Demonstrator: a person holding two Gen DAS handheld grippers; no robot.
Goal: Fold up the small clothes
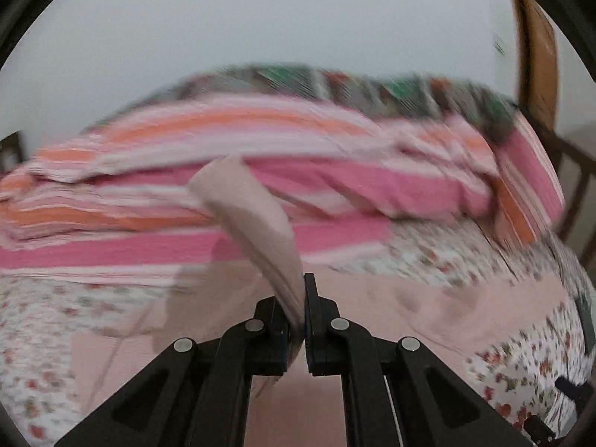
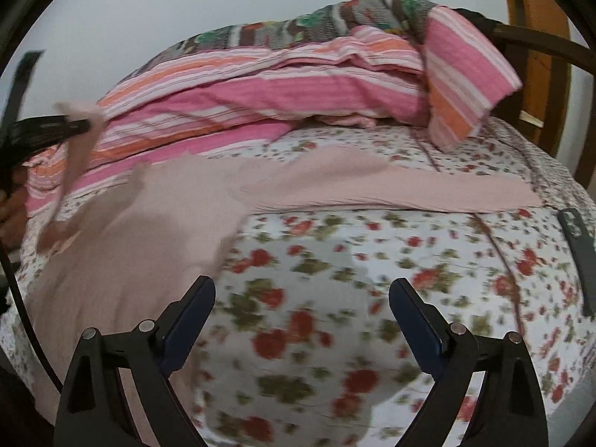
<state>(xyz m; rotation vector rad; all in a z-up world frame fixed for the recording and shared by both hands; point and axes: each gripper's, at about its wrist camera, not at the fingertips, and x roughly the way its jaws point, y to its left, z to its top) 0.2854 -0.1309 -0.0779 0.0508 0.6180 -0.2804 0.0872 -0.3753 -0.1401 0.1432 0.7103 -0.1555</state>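
Note:
A pale pink long-sleeved garment point(image 2: 141, 231) lies spread on the floral bedsheet point(image 2: 335, 260). One sleeve point(image 2: 428, 190) stretches flat toward the right. My left gripper point(image 1: 302, 298) is shut on the other sleeve point(image 1: 257, 219), which curls up and away from the pads above the garment's body point(image 1: 391, 309). In the right wrist view the left gripper point(image 2: 80, 124) shows at the far left, with the sleeve hanging from it. My right gripper point(image 2: 302, 287) stands open above the bare sheet, just right of the garment's edge, with nothing between its fingers.
A pink and orange striped blanket point(image 2: 279, 93) is heaped along the back of the bed under a multicoloured patterned cover point(image 2: 335, 18). A dark flat object point(image 2: 575, 238) lies near the bed's right edge. A wooden frame point(image 2: 540, 37) stands behind on the right.

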